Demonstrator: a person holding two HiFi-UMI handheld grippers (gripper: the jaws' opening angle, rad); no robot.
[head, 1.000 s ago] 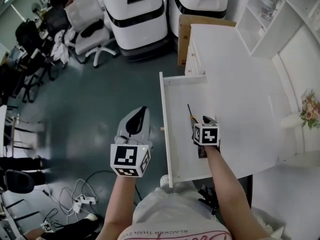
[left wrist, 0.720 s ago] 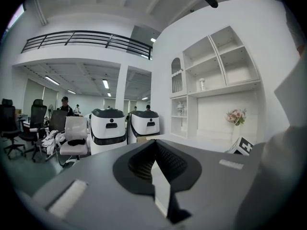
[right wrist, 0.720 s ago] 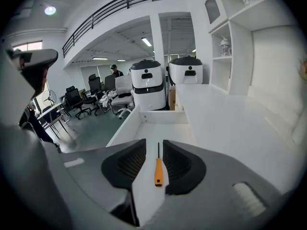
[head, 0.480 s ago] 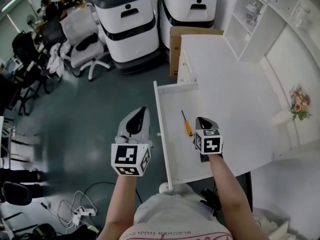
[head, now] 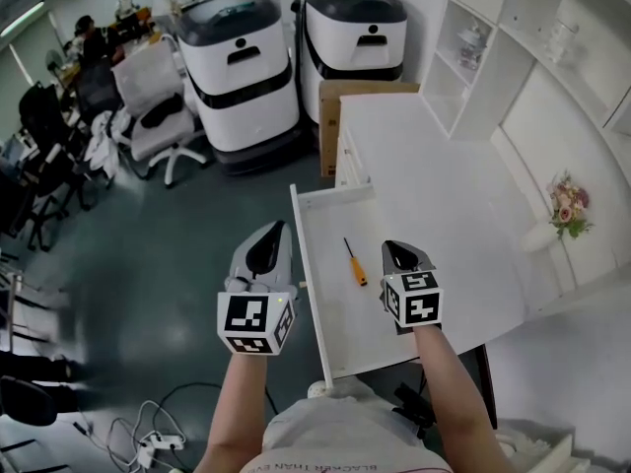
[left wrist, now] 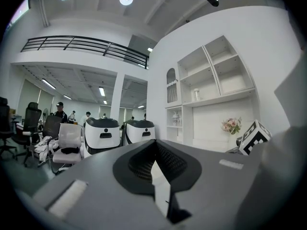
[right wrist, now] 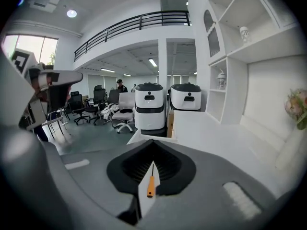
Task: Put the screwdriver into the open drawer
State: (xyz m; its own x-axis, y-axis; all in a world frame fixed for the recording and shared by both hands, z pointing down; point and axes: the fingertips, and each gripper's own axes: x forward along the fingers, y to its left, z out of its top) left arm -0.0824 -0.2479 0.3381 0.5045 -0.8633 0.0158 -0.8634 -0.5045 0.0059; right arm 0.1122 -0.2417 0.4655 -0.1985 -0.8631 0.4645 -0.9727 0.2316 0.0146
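One screwdriver (head: 354,262), orange-handled, lies loose inside the open drawer (head: 308,264), apart from its walls. Two grippers: your right gripper (head: 397,256) hangs over the drawer just beside the handle, jaws together on nothing; your left gripper (head: 268,244) sits outside the drawer's left wall, jaws likewise closed and empty. Placement looks complete: lift the right one straight up, minding the worktop (head: 444,166) edge alongside; open floor lies to your left.
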